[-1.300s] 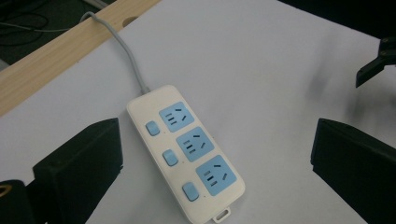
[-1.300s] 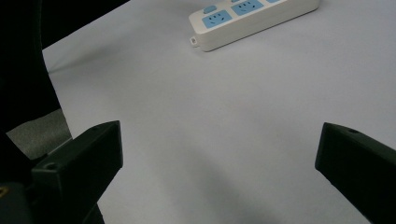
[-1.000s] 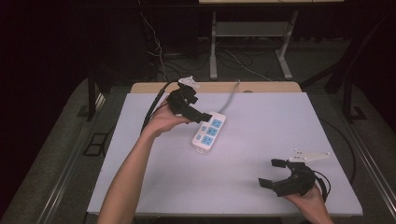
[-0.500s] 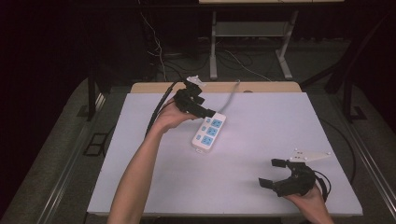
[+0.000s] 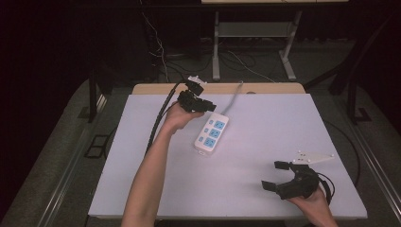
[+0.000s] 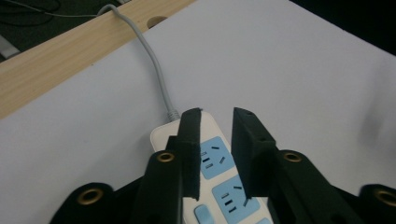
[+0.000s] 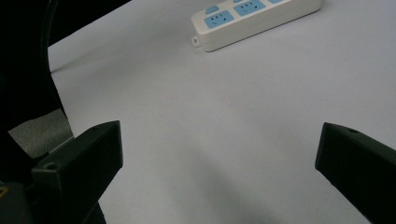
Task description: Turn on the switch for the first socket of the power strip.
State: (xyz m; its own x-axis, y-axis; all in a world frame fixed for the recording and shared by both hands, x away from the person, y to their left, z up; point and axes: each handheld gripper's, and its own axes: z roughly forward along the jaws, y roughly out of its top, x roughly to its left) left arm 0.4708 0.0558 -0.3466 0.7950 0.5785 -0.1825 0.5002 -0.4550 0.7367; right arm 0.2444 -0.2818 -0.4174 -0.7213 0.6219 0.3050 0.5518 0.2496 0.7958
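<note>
Now your left gripper (image 5: 204, 105) hovers at the strip's (image 5: 212, 135) cord end, toward 11 o'clock on the table (image 5: 265, 123); its jaws have just been closing, a narrow gap left, nothing pinched. The cord (image 5: 235, 97) runs off the far edge at 12. Your right gripper (image 5: 275, 176) sits wide open at 5 o'clock near the front edge, with bare tabletop between it and the strip.

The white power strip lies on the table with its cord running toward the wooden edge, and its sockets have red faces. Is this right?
Not quite. The sockets have blue faces, not red, as the left gripper view shows. The rest holds: the white power strip lies on the table, and its cord runs toward the wooden edge.
</note>
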